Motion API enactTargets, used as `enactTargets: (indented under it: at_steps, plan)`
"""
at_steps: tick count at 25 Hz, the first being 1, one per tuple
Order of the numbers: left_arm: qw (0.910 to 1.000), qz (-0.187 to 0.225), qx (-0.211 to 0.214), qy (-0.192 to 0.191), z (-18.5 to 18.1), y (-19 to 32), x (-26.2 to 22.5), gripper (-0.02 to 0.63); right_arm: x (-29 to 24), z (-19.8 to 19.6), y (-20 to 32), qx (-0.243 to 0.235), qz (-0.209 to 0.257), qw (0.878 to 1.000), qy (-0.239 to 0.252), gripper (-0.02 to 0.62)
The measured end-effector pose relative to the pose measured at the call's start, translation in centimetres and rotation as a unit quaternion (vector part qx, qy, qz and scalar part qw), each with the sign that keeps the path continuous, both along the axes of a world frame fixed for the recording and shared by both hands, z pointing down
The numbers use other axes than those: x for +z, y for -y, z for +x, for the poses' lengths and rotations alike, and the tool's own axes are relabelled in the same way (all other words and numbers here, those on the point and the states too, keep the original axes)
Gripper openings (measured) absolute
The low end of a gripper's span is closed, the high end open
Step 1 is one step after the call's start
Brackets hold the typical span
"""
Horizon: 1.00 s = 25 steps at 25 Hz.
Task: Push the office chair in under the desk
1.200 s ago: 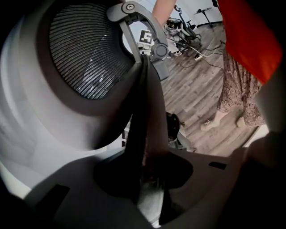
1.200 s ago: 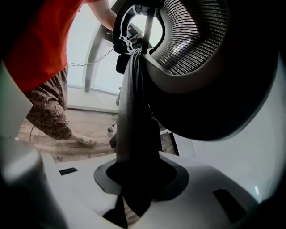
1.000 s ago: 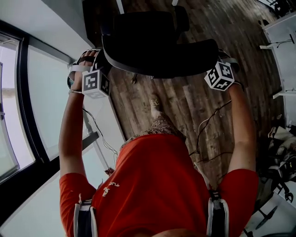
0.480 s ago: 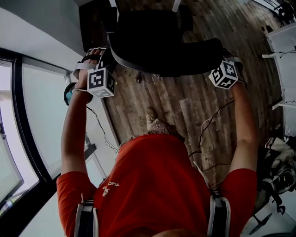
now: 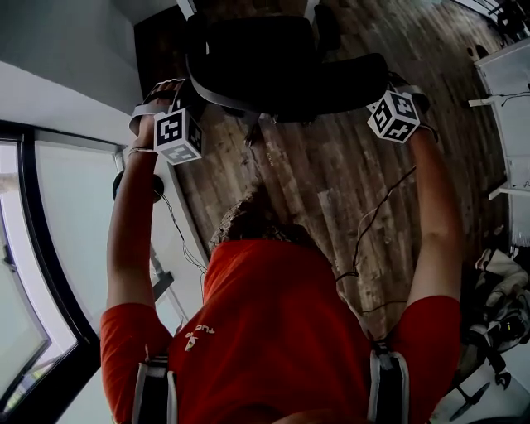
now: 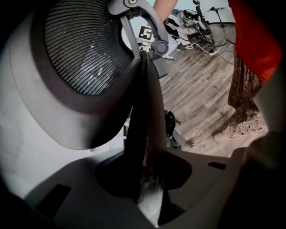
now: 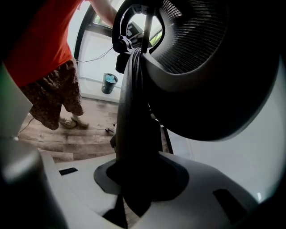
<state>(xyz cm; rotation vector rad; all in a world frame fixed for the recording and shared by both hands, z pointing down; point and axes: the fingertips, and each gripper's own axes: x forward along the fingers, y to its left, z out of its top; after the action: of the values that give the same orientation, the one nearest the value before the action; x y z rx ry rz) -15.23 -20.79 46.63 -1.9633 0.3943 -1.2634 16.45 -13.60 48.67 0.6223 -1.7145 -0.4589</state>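
The black office chair (image 5: 265, 66) stands ahead of me on the wood floor, its backrest towards me. My left gripper (image 5: 189, 98) is shut on the backrest's left edge. My right gripper (image 5: 386, 89) is shut on its right edge. In the left gripper view the dark rim of the backrest (image 6: 145, 112) runs down between the jaws of the left gripper (image 6: 147, 179), with the mesh (image 6: 85, 49) above. In the right gripper view the right gripper (image 7: 134, 179) clamps the opposite rim (image 7: 134, 112). Two pale bars (image 5: 313, 7) show beyond the chair; no desk top is in view.
Tall windows (image 5: 50, 248) and a pale wall run along the left. Cables (image 5: 364, 224) trail over the floor by my legs. A white desk (image 5: 505, 58) stands at the right and gear (image 5: 497, 315) lies lower right. A teal tub (image 7: 109, 82) sits by the window.
Both grippers and the chair have moved away from me, up the head view. My body has followed, and the foot seen earlier is now hidden under me.
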Motion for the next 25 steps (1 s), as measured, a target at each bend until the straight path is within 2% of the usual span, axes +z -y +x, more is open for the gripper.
enactTargets:
  at_steps: [12, 25]
  plan:
    - [0.9995, 0.025, 0.001, -0.020, 5.6, 8.1, -0.4, 0.116, 0.2, 6.0, 9.4, -0.013, 0.000, 1.000, -0.003, 0.115]
    - [0.9990, 0.025, -0.033, -0.018, 11.2, 17.3, -0.9, 0.113, -0.1, 12.1, 21.0, -0.052, 0.006, 0.999, -0.001, 0.117]
